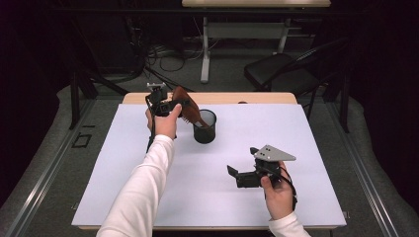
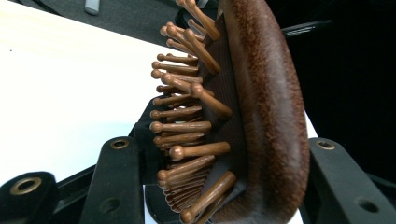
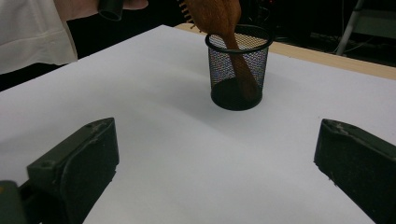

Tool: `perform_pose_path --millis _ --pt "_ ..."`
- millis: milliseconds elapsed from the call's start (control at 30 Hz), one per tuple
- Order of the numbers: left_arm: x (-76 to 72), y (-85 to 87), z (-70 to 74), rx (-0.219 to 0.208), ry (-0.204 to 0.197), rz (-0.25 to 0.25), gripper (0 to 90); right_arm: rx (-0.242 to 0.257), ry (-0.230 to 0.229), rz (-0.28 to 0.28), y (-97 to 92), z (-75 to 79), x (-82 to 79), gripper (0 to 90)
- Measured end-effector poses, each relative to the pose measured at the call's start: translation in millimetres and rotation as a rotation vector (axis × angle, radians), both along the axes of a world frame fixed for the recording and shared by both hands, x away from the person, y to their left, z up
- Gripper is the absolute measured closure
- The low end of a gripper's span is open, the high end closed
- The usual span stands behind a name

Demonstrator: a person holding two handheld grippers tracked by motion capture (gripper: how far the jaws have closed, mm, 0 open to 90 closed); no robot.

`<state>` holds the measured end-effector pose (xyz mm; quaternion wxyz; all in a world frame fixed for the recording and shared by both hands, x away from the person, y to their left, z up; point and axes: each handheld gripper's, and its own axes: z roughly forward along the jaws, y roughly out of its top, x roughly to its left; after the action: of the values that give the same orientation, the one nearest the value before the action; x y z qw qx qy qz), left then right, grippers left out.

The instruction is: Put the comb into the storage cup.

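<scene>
A brown wooden hairbrush (image 1: pixel 188 109) leans with its handle down inside a black mesh cup (image 1: pixel 204 127) on the white table top. My left gripper (image 1: pixel 182 104) is shut on the brush's head, above and left of the cup. In the left gripper view the brush's head (image 2: pixel 261 107) and its wooden pins sit clamped between the two black jaws. The right gripper (image 1: pixel 231 174) rests low near the front right of the table with its jaws wide apart and nothing between them. The right gripper view looks at the cup (image 3: pixel 239 70) with the brush handle (image 3: pixel 240 65) standing in it.
A white sheet (image 1: pixel 306 148) covers the table, with a wooden strip bare along the far edge (image 1: pixel 267 98). Beyond it stand a black folding chair (image 1: pixel 289 69), a table leg and loose cables on the floor. A white sleeve (image 1: pixel 141 192) reaches across the left half of the table.
</scene>
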<state>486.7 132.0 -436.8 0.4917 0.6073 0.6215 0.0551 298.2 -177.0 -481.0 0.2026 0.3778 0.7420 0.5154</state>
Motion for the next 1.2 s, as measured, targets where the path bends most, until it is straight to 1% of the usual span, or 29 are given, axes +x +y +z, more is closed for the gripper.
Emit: perform_pose_path --millis 267,333,533,1200 --pt "0.0 1.1 -1.4 -0.005 -0.007 -0.001 50.7 0.001 0.0 0.001 0.2 0.2 -0.1 0.0" --pt "-0.5 1.4 -2.4 -0.013 -0.011 0.003 50.5 -0.001 0.001 0.0 0.6 0.1 -0.3 0.0" --pt "-1.2 2.7 -4.2 -0.011 -0.024 -0.001 50.0 -0.002 -0.001 0.003 1.0 0.0 -0.3 0.0" --pt "-2.3 3.2 -5.2 -0.001 -0.039 -0.002 47.9 0.0 0.002 0.004 1.0 0.0 -0.3 0.0"
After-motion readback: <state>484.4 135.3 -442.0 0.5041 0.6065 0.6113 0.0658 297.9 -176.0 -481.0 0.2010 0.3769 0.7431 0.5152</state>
